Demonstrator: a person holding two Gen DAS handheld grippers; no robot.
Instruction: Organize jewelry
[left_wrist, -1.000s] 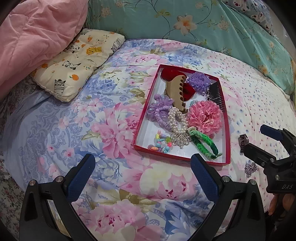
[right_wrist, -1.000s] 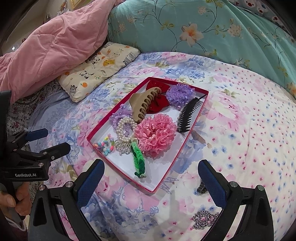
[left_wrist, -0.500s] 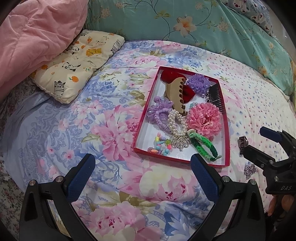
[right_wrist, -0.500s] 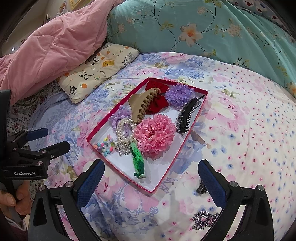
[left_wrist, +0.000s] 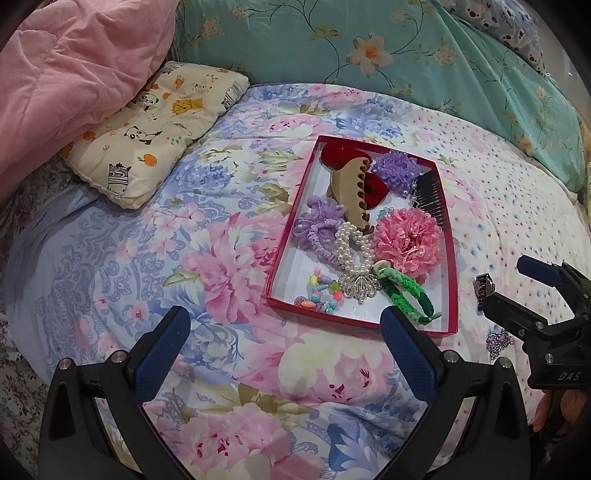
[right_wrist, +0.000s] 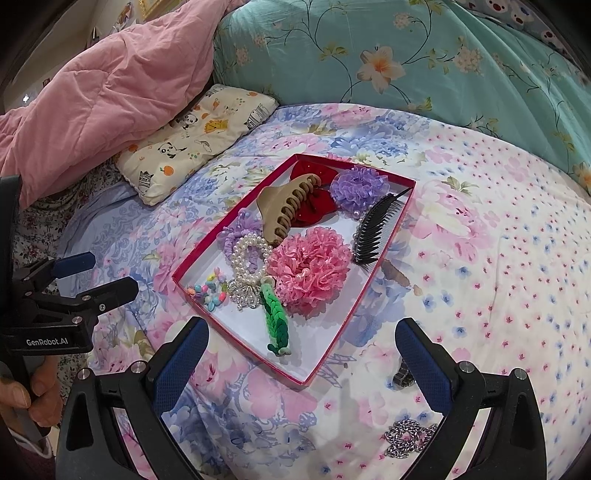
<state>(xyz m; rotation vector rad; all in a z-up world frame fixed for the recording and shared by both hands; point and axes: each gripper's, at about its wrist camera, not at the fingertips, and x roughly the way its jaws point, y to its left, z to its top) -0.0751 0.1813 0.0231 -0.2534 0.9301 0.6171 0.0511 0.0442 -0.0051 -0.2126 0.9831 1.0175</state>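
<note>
Both tools released, left tool & right tool; red tray nearly full; next prob. the chain on bed; needs low pinch.

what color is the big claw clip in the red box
The claw clip is tan, a matte beige-brown. It shows best in the right wrist view, lying across the red bow.

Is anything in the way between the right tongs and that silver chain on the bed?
Nothing visible. The chain lies on the bare bedspread just in front of the open right tongs, near the right finger. The red box sits further left.
</note>
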